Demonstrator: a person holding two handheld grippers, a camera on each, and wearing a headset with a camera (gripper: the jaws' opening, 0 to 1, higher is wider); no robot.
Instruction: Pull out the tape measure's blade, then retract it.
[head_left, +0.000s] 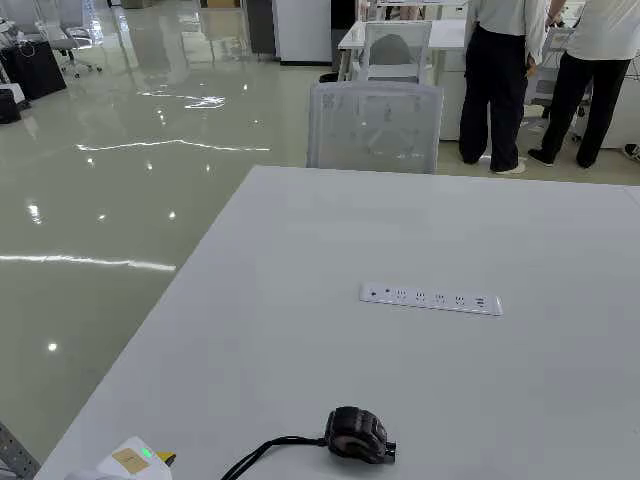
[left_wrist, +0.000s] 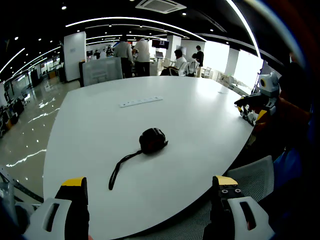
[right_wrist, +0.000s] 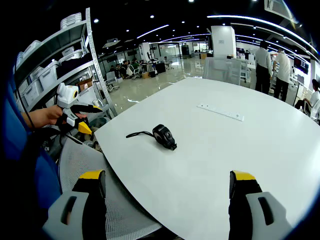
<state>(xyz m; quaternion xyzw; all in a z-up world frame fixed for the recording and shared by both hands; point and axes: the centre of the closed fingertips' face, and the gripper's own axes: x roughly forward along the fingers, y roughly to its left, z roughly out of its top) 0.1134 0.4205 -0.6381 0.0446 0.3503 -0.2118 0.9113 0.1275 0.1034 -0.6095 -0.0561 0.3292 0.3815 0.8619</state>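
In the head view, a black tape measure (head_left: 357, 434) lies on the near part of a white table (head_left: 330, 260), with its black strap (head_left: 262, 452) trailing off to the left. Farther up the table is a white power strip (head_left: 430, 298), set flush in the surface. A gripper (head_left: 130, 462), white with a green light, pokes in at the bottom left corner, well apart from the tape measure; its side cannot be told. A grey mesh office chair (head_left: 374, 125) stands at the far edge, and two people (head_left: 505, 70) stand beyond it.

In the left gripper view, the left gripper (left_wrist: 150, 200) has its yellow-tipped jaws spread wide with nothing between them. The tape measure (left_wrist: 152, 140) sits ahead on the table, untouched. The right gripper (left_wrist: 244, 111) hovers past the table's right edge.

In the right gripper view, the right gripper (right_wrist: 167, 195) also has its jaws wide apart and holds nothing. The tape measure (right_wrist: 164, 136) rests near the table's left edge. A hand (right_wrist: 45, 116) holds the left gripper off the table, in front of metal shelving (right_wrist: 50, 65).
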